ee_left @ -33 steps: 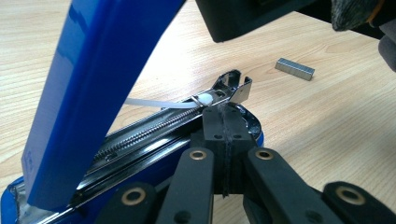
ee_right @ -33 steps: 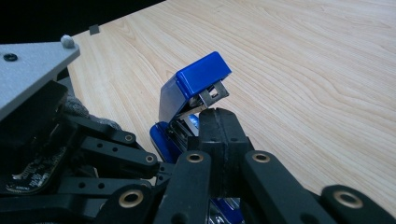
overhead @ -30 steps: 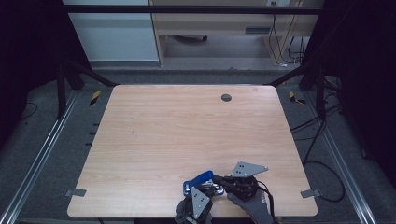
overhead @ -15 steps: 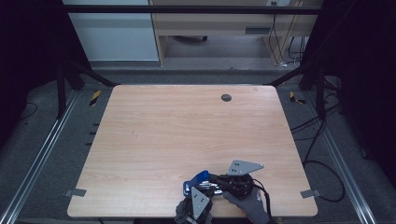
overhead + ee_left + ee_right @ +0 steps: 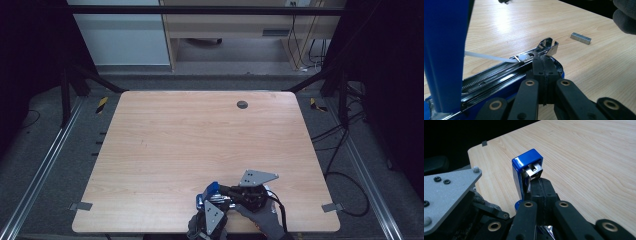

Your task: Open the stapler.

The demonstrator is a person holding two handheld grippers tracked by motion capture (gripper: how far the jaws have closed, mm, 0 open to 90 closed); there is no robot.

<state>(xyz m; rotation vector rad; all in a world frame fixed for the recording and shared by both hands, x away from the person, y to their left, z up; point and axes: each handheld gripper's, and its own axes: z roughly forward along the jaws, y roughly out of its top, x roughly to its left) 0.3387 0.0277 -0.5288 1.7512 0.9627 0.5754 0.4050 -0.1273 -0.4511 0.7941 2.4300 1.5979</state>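
The blue stapler (image 5: pixel 499 75) lies hinged open, its metal track running from lower left to centre; its lid (image 5: pixel 526 170) stands upright. Both the left gripper (image 5: pixel 544 72) and right gripper (image 5: pixel 541 192) have their jaws closed together; whether they pinch the stapler, I cannot tell.

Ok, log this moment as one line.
stapler: open, lid up | left gripper: shut at tray | right gripper: shut at lid | staples: on table

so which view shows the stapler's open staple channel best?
Left gripper view: the stapler's open channel runs along the frame, spring and pusher visible. Right gripper view shows the blue lid end-on. In the high view the stapler is a small blue patch.
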